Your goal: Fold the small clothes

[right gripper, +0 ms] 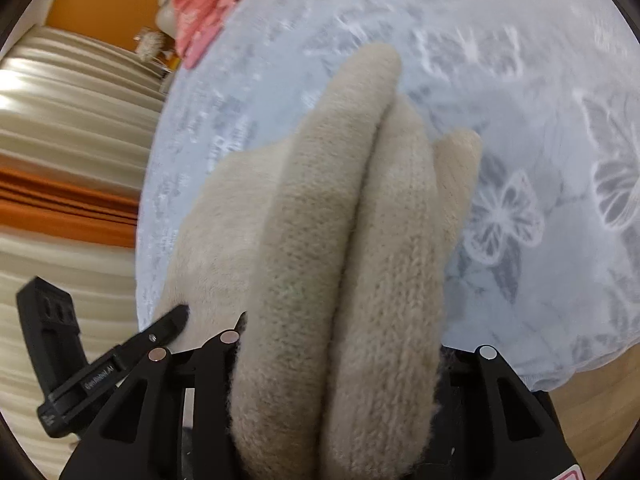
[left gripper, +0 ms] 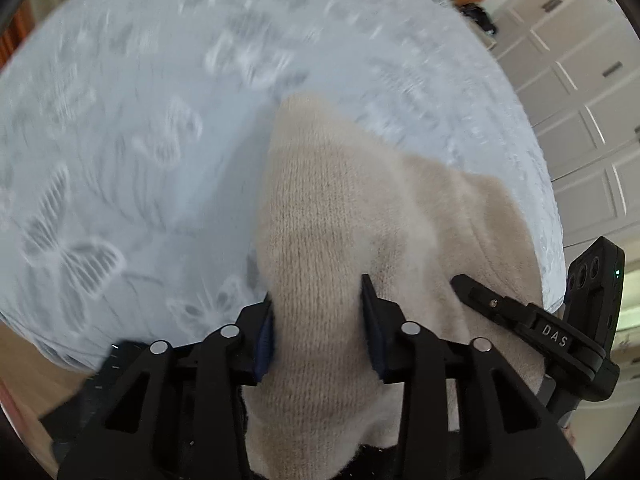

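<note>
A beige knitted garment (left gripper: 320,208) lies bunched on a pale blue butterfly-patterned cloth (left gripper: 120,152). My left gripper (left gripper: 318,314) is shut on a thick ridge of the knit, which fills the gap between its dark pads. In the right wrist view the same garment (right gripper: 320,220) stands up in two rolled folds. My right gripper (right gripper: 340,332) is shut on these folds, and the fabric hides most of its fingers. Both grippers hold the near edge close together. The right one's black finger (left gripper: 484,300) touches the knit in the left wrist view, as does the left one's finger (right gripper: 172,324) in the right wrist view.
A heap of pink clothes (right gripper: 204,12) sits at the cloth's far edge. White panelled cupboard doors (left gripper: 580,100) stand to the right. Cream and orange curtains (right gripper: 60,140) hang to the left. The pale cloth (right gripper: 520,80) ends near me over a wooden surface (right gripper: 600,392).
</note>
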`<action>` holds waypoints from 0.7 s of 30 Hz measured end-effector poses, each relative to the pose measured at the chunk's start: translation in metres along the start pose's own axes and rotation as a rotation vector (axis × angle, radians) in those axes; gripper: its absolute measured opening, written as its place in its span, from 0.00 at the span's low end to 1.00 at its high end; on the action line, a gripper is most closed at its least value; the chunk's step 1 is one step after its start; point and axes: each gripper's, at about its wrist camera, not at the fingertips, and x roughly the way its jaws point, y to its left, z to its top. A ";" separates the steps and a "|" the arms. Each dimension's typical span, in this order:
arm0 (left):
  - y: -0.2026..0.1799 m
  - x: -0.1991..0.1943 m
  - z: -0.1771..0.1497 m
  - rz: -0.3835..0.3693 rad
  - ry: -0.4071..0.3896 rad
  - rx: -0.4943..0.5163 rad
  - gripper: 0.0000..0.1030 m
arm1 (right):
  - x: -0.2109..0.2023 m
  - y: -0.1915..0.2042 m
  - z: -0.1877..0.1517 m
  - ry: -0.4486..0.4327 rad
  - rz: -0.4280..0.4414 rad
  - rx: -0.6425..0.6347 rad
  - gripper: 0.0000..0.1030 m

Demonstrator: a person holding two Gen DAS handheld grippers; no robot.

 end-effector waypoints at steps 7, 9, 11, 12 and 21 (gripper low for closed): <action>-0.030 -0.076 0.001 0.008 -0.145 0.109 0.34 | -0.075 0.035 -0.012 -0.147 0.040 -0.106 0.38; -0.043 -0.095 0.002 0.014 -0.190 0.140 0.34 | -0.095 0.044 -0.015 -0.185 0.056 -0.126 0.38; -0.051 -0.115 -0.001 0.013 -0.226 0.159 0.34 | -0.112 0.052 -0.020 -0.218 0.070 -0.142 0.38; -0.054 -0.127 -0.003 0.010 -0.248 0.169 0.34 | -0.123 0.056 -0.023 -0.239 0.079 -0.151 0.38; -0.077 -0.205 -0.017 0.007 -0.410 0.252 0.34 | -0.190 0.111 -0.046 -0.407 0.094 -0.262 0.38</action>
